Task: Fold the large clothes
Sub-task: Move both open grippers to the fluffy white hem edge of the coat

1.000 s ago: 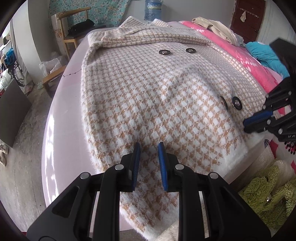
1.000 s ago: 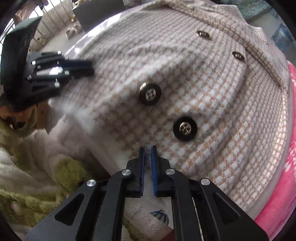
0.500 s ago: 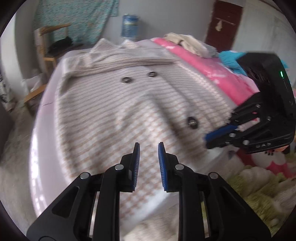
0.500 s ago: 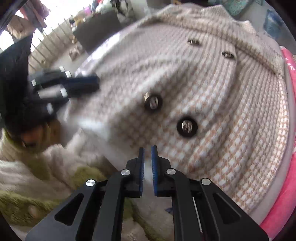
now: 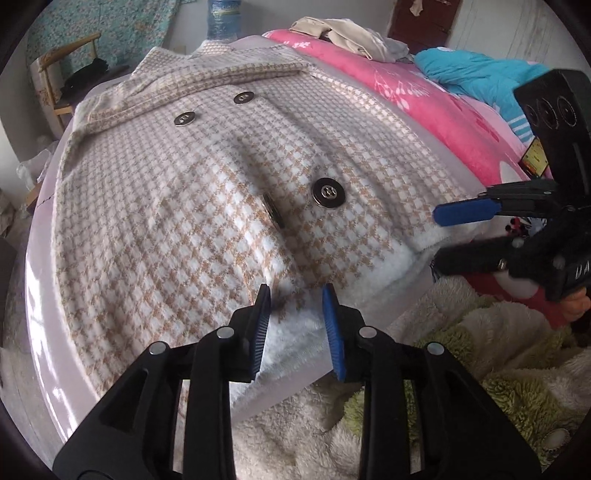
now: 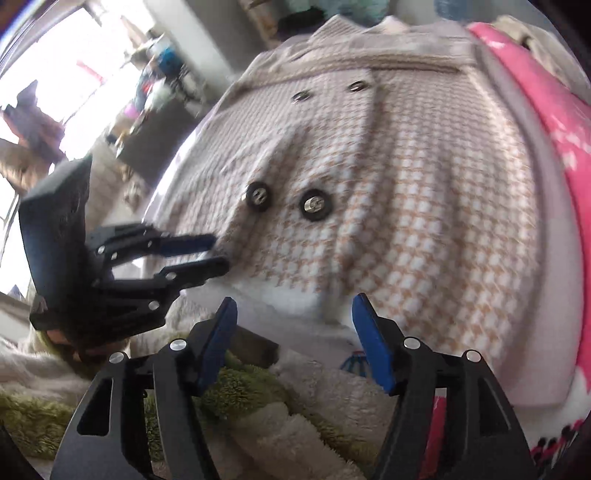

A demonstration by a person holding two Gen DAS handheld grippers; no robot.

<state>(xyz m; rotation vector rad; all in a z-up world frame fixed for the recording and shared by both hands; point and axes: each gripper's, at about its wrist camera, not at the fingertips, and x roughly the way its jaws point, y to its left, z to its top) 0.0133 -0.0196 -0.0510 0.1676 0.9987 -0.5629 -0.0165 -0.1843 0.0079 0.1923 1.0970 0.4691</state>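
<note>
A beige and white houndstooth coat (image 5: 192, 206) with dark buttons (image 5: 328, 192) lies spread flat on a pale pink bed (image 5: 40, 280), collar at the far end. Its white fleecy hem (image 5: 295, 332) faces me. My left gripper (image 5: 295, 295) hovers over the hem's edge, its jaws opening, with cloth below them but nothing pinched. My right gripper (image 6: 295, 302) hangs just off the hem to the right (image 5: 439, 236), its jaws opening wide with nothing between them. The right wrist view shows the coat (image 6: 406, 206) and the left gripper (image 6: 219, 253) at its left.
A pink blanket (image 5: 388, 88), a blue garment (image 5: 476, 77) and beige clothes (image 5: 347, 33) lie along the right of the bed. A green and cream fluffy throw (image 5: 498, 387) hangs below the hem. A wooden chair (image 5: 62, 74) and a water bottle (image 5: 223, 16) stand beyond the bed.
Both grippers have shifted along the hem and drawn slightly back. The right gripper's jaws went from shut to wide apart and its view rolled. The left jaws have widened a little.
</note>
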